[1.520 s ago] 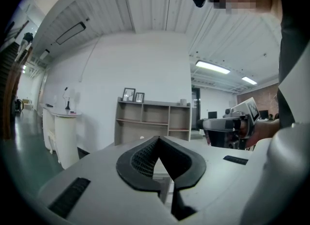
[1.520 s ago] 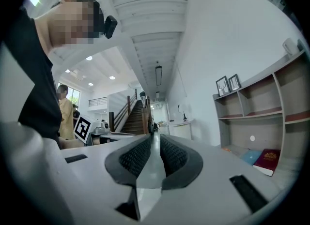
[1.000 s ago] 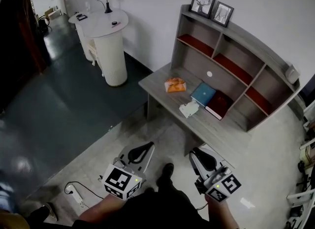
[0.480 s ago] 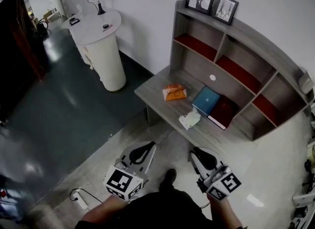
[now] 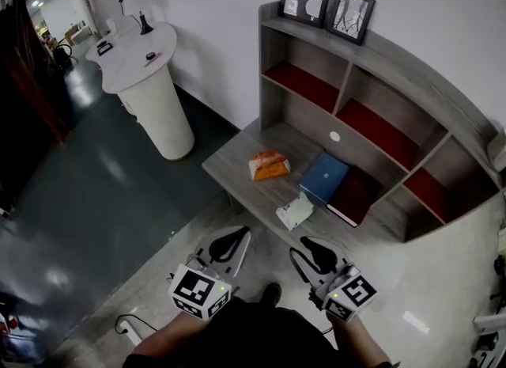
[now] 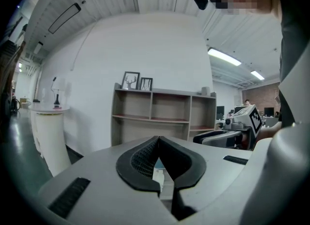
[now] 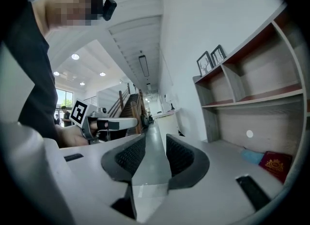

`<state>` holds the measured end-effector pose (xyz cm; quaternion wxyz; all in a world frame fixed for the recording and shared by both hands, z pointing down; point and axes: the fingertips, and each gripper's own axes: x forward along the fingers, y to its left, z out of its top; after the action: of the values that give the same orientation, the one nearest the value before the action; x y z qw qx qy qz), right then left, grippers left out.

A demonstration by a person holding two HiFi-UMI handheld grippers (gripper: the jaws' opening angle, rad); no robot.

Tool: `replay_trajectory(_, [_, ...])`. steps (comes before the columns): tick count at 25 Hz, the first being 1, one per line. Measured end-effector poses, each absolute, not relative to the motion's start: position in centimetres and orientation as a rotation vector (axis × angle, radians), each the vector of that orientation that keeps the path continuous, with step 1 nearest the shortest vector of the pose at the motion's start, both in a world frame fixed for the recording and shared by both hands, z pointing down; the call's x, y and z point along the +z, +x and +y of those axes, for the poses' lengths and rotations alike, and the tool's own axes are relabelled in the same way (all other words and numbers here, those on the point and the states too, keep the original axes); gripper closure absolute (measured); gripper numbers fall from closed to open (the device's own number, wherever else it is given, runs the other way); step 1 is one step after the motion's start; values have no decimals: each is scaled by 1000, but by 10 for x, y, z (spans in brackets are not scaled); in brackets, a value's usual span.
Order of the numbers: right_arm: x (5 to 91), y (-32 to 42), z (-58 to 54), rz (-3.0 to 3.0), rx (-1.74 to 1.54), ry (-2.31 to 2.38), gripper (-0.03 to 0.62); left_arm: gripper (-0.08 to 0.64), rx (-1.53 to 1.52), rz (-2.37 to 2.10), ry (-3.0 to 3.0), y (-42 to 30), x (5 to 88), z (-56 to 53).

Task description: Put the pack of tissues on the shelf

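Both grippers are nearer the grey wooden desk [image 5: 237,161] than a second earlier. Left gripper [image 5: 229,241]: jaws together, nothing clamped. Right gripper [image 5: 310,252]: jaws have just been opening and are apart, empty. The white soft pack of tissues [image 5: 294,211] lies near the desk's front edge, beside the blue book [image 5: 324,177], below the grey shelf unit [image 5: 379,113].

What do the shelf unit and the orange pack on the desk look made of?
Shelf unit: grey wood-grain board, probably matte laminate. Streaky grain shows and there is no shine. The compartment floors are red. Orange pack: looks like soft, slightly glossy plastic film with a wrinkled surface and pale highlights, but it is too small to be sure.
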<state>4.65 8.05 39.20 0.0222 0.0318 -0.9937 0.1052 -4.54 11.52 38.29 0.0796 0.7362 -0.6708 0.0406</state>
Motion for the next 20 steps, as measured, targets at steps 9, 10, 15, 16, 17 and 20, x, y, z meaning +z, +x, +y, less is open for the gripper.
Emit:
replay_trajectory(9, [408,25,36,-3022,354,169,463,546,142,-1898,2251,-64,397,60])
replay_trajectory(10, [412,22,31,-3009,346,186,462,546,144,-1881,2264,-67,399,53])
replay_trajectory(15, [418,-4,3,-2999,371,349,454,545,170,-1762,2350,-97,412,17])
replay_trajectory(16, [417,-9,-4,-2997,376,403,451,546,180,-1732,2371,-104,413,9])
replay_trajectory(17, [418,-13,-12,-2984,366,453,449,546,189,-1704,2391,-111,415,2])
replay_trajectory(20, [428,-27,-33,-2917,333,564,444,545,198,-1623,2451,-133,417,-21])
